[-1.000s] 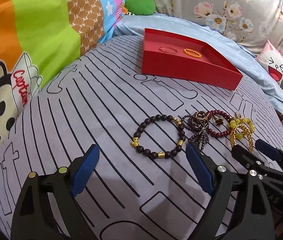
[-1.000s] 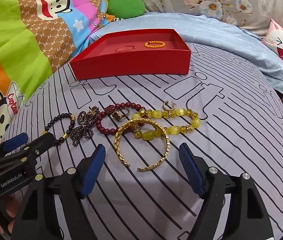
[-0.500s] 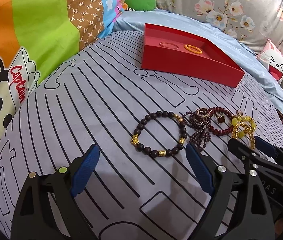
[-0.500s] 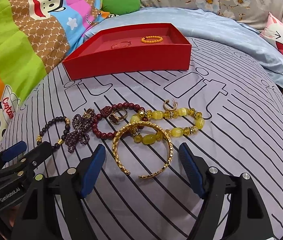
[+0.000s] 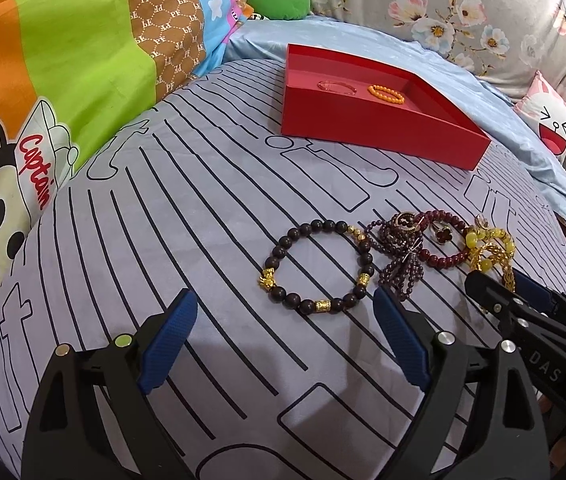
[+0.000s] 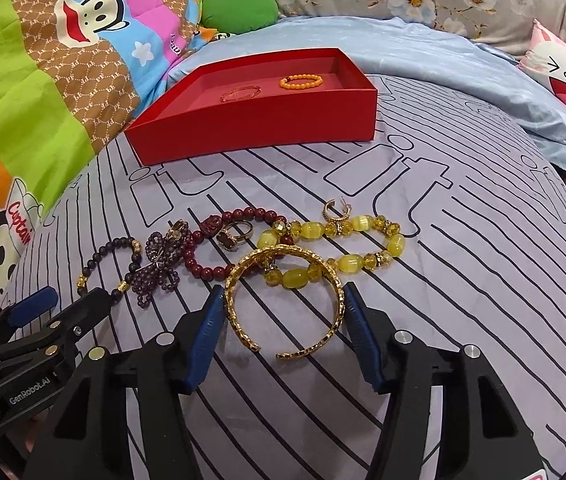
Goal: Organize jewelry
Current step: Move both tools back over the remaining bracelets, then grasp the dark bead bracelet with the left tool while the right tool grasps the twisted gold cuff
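A gold open bangle lies on the striped bedspread between the pads of my right gripper. Its jaws are closing, and both blue pads sit against the bangle's sides. Beyond it lie a yellow bead bracelet, a dark red bead bracelet, a ring, a hoop earring and a purple beaded bow. My left gripper stands open just short of a black-and-gold bead bracelet, holding nothing. The red box holds an orange bead bracelet and a thin pink bangle.
The grey striped bedspread slopes off on all sides. A colourful cartoon quilt rises on the left. A green cushion, a blue sheet and a white cartoon pillow lie behind. The two grippers stand close side by side.
The right gripper's jaws have narrowed from well apart to touching the gold bangle's sides. The left gripper has stayed wide and still.
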`<state>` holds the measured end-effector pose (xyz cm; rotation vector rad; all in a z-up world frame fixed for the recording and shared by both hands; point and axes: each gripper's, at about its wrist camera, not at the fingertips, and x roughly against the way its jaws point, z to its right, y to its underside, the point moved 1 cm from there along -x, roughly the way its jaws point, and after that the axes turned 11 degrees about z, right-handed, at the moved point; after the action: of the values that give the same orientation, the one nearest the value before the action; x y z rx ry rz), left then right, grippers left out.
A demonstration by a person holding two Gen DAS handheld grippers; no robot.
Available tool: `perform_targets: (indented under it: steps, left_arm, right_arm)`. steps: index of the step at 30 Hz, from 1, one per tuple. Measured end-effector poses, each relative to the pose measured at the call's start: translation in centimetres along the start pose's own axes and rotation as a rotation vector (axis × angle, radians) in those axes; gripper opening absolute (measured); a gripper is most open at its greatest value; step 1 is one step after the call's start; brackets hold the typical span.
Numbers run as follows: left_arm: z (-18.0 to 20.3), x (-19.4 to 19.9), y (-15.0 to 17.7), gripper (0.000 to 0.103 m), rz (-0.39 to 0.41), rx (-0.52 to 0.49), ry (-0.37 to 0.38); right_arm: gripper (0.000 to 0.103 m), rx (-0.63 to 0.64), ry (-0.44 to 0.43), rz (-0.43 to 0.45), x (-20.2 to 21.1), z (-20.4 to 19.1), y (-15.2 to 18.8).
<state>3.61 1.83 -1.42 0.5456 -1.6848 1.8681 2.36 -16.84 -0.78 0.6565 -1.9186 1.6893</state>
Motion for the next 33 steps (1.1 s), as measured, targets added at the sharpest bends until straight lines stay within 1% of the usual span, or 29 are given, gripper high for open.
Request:
perform_targets:
  steps: [8,11,14,16,17,19,23,26,27,29,31,33]
  left_arm:
    - [0.9,-0.7,-0.2,0.085,-0.018,-0.057,-0.019]
    - [0.4,-0.8,-0.6,0.085,-0.007,-0.028,-0.015]
    - [-0.9,-0.9,-1.0,0.083,0.001,0.017,-0.039]
    - [-1.2,-1.0,-1.2,0.076,0.001,0.014,-0.051]
    - [-1.3,-1.2,-1.3,0.073,0.0,-0.002,-0.059]
    - [-1.1,-1.5,-1.4,0.064,-0.004,-0.032,-0.067]
    - [-0.5,-1.9,-1.7,0.054,-0.005,-0.08,-0.074]
    - [0.0,-2.1,-1.8,0.043,-0.004,-0.103,-0.062]
    - [0.1,-2.1,-1.8,0.034,-0.002,-0.107,-0.047]
    - [0.4,-2.1,-1.9,0.024,-0.001,-0.116,-0.014]
    - [0.6,-2.2,-1.9,0.015,-0.002,-0.124,0.002]
    - [0.7,-2.2,-1.9,0.011,-0.005,-0.122,0.017]
  right_arm:
    - [0.057,-0.022,0.001,0.005,0.6,0.7,0.3]
    - [0.057,-0.026,0.001,0.006,0.7,0.9,0.4]
    - [0.057,-0.031,-0.001,0.007,0.8,1.1,0.5]
    - [0.057,-0.037,-0.005,0.007,0.8,1.2,0.5]
    - [0.057,-0.037,-0.005,0.007,0.8,1.2,0.5]
    - [0.057,-0.034,-0.003,0.007,0.8,1.2,0.4]
    - [0.057,-0.035,-0.004,0.007,0.8,1.2,0.4]
    - [0.057,-0.033,-0.003,0.007,0.8,1.2,0.4]
    - [0.057,-0.032,-0.002,0.008,0.8,1.2,0.4]
    - [0.057,-0.032,-0.002,0.008,0.8,1.3,0.5]
    - [0.057,-0.031,-0.002,0.008,0.8,1.3,0.5]
    - [0.057,-0.031,-0.003,0.008,0.9,1.2,0.5]
